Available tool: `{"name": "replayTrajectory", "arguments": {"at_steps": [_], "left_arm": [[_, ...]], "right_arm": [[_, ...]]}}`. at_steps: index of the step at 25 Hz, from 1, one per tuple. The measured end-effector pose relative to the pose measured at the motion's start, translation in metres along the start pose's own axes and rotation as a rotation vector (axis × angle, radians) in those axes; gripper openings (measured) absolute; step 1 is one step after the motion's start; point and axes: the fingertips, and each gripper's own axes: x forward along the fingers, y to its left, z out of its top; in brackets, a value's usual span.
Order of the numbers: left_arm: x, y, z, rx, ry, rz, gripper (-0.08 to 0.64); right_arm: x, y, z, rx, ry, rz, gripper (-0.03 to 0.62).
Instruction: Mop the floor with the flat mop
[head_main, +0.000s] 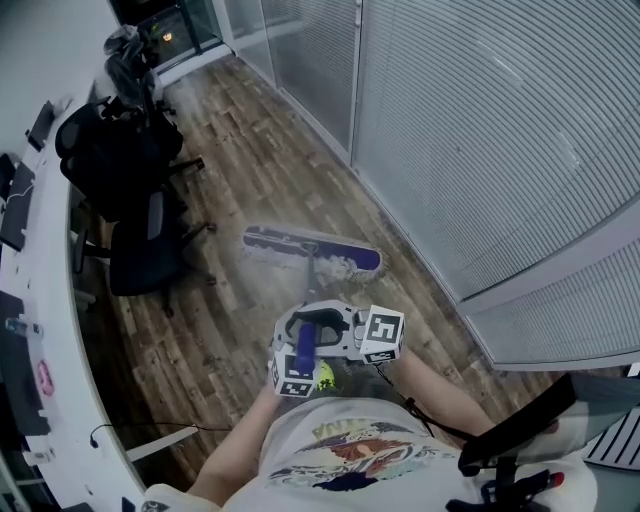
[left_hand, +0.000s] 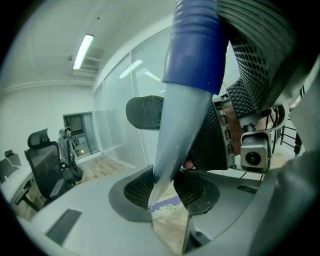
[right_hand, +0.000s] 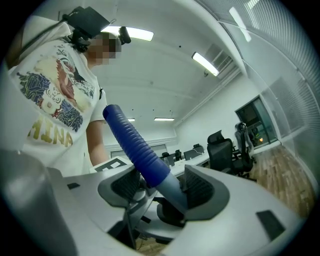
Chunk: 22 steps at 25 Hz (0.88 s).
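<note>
The flat mop's purple head (head_main: 311, 251), with its pale pad, lies on the wooden floor ahead of me. Its handle (head_main: 306, 345) rises from there to both grippers at my waist. The left gripper (head_main: 300, 352) is shut on the handle: in the left gripper view the silver shaft (left_hand: 175, 135) passes between the black pads (left_hand: 140, 189), and the mop head (left_hand: 167, 206) shows below. The right gripper (head_main: 335, 330) comes in from the right, shut on the handle where the blue ribbed grip (right_hand: 136, 145) meets the shaft (right_hand: 172, 189). The right gripper's camera (left_hand: 252, 158) shows in the left gripper view.
Black office chairs (head_main: 135, 240) and a chair piled with bags (head_main: 110, 150) stand along a white desk (head_main: 40, 330) on the left. A glass partition with blinds (head_main: 480, 130) runs along the right. A cable (head_main: 150, 430) lies near the desk's foot.
</note>
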Motion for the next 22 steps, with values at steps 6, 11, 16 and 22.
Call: {"name": "replayTrajectory", "arguments": {"at_steps": [6, 11, 16, 22], "left_arm": [[0.090, 0.049, 0.029, 0.040, -0.003, 0.010, 0.103], [0.185, 0.085, 0.066, 0.049, -0.016, 0.029, 0.103], [0.286, 0.135, 0.098, 0.035, 0.006, 0.048, 0.104], [0.332, 0.174, 0.120, 0.025, 0.027, 0.068, 0.104]], "right_arm": [[-0.014, -0.105, 0.023, -0.005, -0.031, -0.038, 0.273], [-0.045, -0.207, 0.051, -0.010, -0.048, -0.045, 0.273], [-0.067, -0.319, 0.077, 0.015, -0.045, -0.076, 0.273], [-0.066, -0.379, 0.094, 0.055, -0.011, -0.082, 0.273]]}}
